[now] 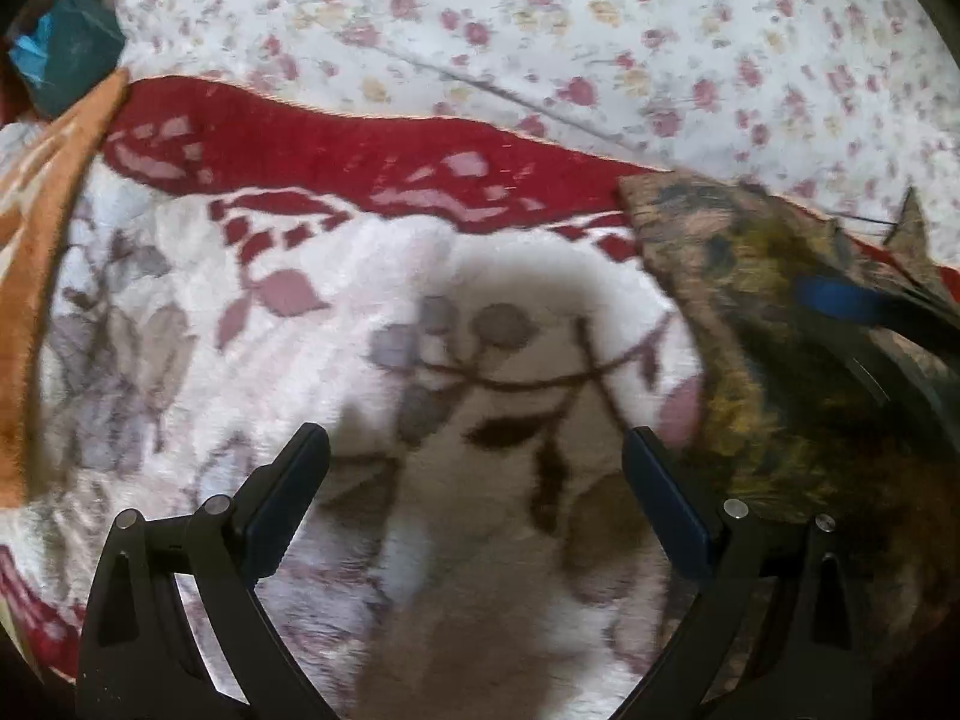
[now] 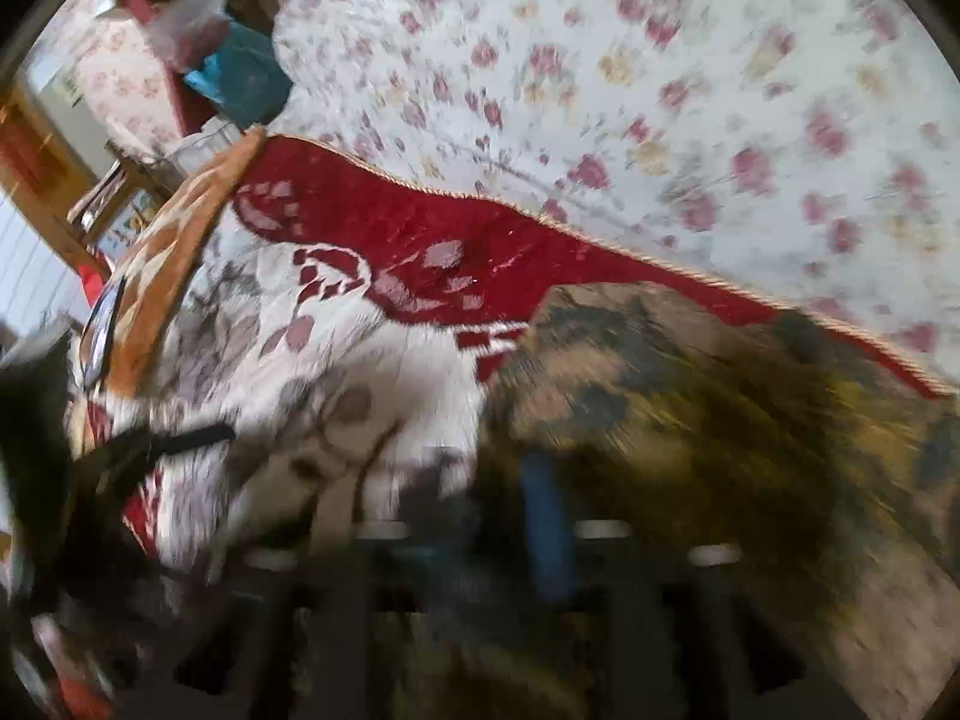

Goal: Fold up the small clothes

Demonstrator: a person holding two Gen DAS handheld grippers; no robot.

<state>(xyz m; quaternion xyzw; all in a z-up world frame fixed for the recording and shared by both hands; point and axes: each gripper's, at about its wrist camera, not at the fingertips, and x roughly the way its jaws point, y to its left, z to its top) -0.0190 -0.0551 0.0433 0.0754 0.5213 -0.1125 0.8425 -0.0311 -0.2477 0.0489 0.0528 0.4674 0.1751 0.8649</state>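
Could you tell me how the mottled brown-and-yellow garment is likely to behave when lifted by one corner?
The garment looks thin and soft, so it will probably drape limply. Its raised corner suggests little weight. Resting on the plush blanket, it may cling rather than slide.

Garment point(image 1: 780, 360) lies on blanket point(image 1: 270, 300), over bedsheet point(image 1: 540, 30).

One brown patterned cloth point(image 1: 774, 360), one red and white blanket point(image 1: 336, 162), one flowered sheet point(image 1: 600, 30) — and two black grippers, left gripper point(image 1: 477, 468) and right gripper point(image 2: 480, 516).
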